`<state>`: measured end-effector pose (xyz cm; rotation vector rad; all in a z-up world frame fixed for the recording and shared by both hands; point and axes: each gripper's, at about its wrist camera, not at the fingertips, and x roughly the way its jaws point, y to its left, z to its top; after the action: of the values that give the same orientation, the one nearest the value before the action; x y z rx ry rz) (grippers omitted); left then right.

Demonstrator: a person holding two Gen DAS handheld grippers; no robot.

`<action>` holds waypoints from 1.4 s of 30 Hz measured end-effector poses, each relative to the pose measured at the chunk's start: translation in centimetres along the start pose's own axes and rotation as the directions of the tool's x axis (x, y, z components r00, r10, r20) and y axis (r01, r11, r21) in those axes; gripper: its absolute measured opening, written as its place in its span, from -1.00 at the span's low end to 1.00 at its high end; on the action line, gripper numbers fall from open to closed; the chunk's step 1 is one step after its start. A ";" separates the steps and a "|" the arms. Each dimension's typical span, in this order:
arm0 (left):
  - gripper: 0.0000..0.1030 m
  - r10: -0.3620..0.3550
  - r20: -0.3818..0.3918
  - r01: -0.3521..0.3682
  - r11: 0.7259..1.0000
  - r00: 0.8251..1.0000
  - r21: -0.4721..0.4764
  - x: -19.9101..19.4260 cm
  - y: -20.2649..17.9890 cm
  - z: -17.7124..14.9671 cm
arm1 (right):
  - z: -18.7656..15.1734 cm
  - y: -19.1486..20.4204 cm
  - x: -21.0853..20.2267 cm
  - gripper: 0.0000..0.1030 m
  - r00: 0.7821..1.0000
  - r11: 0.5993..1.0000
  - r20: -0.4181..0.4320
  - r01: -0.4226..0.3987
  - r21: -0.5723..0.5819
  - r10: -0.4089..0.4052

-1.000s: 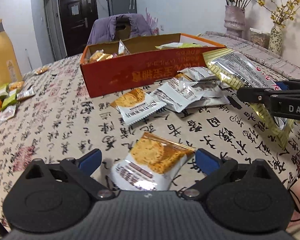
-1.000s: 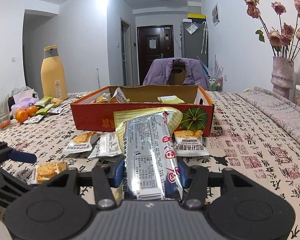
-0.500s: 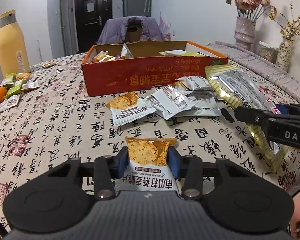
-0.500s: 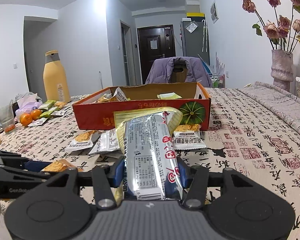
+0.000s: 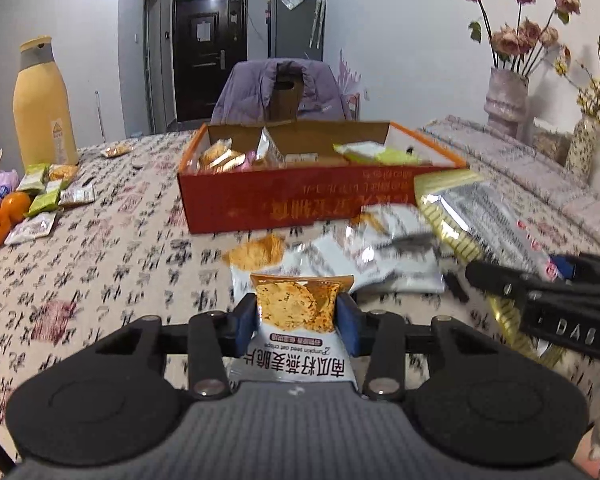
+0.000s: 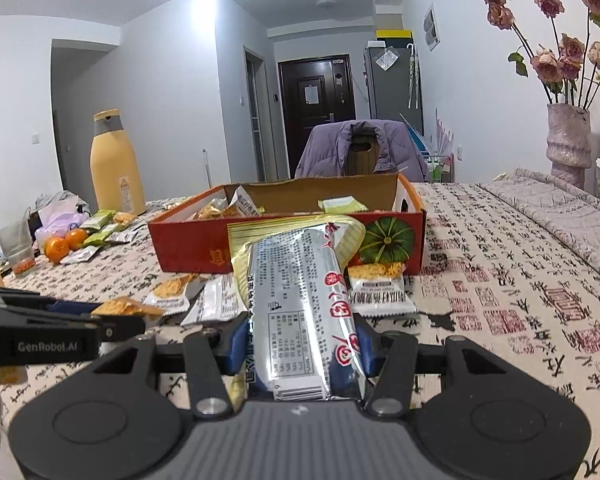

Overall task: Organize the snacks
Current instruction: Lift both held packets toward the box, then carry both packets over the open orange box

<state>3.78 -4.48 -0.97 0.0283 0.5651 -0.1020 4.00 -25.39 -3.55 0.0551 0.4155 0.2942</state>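
My left gripper [image 5: 296, 320] is shut on a small oat crisp packet [image 5: 294, 312] and holds it above the table. My right gripper [image 6: 300, 348] is shut on a long silver and gold snack bag [image 6: 300, 304], also held up; that bag shows at the right of the left wrist view [image 5: 480, 216]. An open orange cardboard box [image 5: 300, 200] stands ahead with several packets inside; it also shows in the right wrist view [image 6: 204, 248]. Several loose packets [image 5: 360, 260] lie on the table in front of the box.
A tall yellow bottle [image 5: 44, 108], oranges [image 5: 4, 216] and green packets [image 5: 44, 196] sit at the left. Vases with dried flowers [image 6: 568, 140] stand at the right. A chair with a purple jacket [image 5: 280, 92] is behind the box. A glass [image 6: 16, 248] stands far left.
My left gripper closed on the oat crisp packet and lifted it off the table. My right gripper kept hold of the long bag and rose slightly.
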 end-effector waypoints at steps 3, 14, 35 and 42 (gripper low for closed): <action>-0.17 0.002 0.024 -0.002 1.000 1.000 -0.008 0.2 -0.2 1.1 | 0.7 -0.2 0.4 -0.01 1.000 1.000 0.009 0.004 -0.002 -0.004; -0.17 0.003 0.099 -0.002 1.000 0.995 -0.014 1.8 -1.0 5.7 | 4.0 -0.6 2.9 -0.01 0.999 0.999 0.043 0.021 -0.029 -0.019; -0.16 0.039 0.150 -0.029 0.997 0.988 -0.068 9.5 1.3 15.3 | 13.1 0.1 12.8 -0.01 0.997 0.995 0.068 0.026 -0.094 -0.019; -0.16 0.058 0.141 -0.045 0.994 0.988 -0.099 12.7 2.5 17.2 | 14.4 -0.2 16.5 -0.01 0.999 0.996 0.043 0.029 -0.087 -0.026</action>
<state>23.86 -4.07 6.71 -0.0568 0.4240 -0.0265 24.26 -20.70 3.14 -0.0306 0.3605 0.2835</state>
